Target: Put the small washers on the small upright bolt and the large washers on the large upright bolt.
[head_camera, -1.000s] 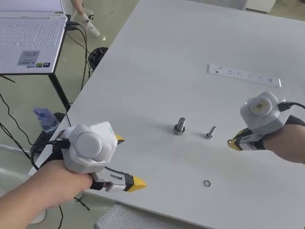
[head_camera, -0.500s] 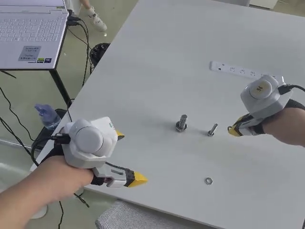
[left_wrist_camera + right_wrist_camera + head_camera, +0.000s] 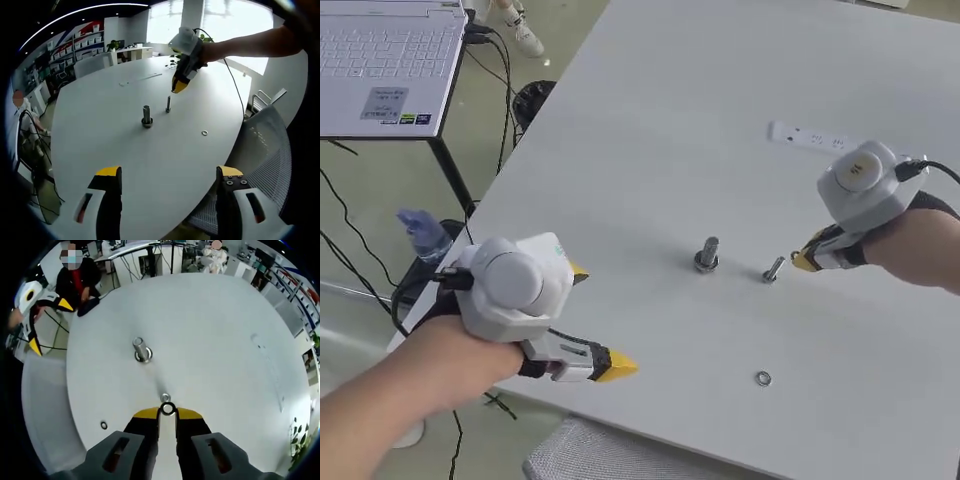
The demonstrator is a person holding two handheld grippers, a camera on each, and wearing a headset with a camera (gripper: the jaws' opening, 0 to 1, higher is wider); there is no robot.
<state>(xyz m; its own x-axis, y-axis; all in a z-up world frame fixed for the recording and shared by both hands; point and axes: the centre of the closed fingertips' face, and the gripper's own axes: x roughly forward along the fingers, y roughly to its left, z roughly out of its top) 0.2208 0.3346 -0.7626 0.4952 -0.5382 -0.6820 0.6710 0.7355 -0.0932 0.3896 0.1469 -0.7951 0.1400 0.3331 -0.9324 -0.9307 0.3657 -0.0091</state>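
With the right gripper (image 3: 803, 262) pinched narrow on a small silver ring washer (image 3: 168, 409) just beside the top of the small upright steel bolt (image 3: 774, 269), we should centre its hole above the tip, keep it level, then release, while the left gripper (image 3: 169, 172) hangs wide apart.

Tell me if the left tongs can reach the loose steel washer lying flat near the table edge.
Probably yes: the open left tongs point across bare white tabletop toward the small flat steel washer, with nothing between them.
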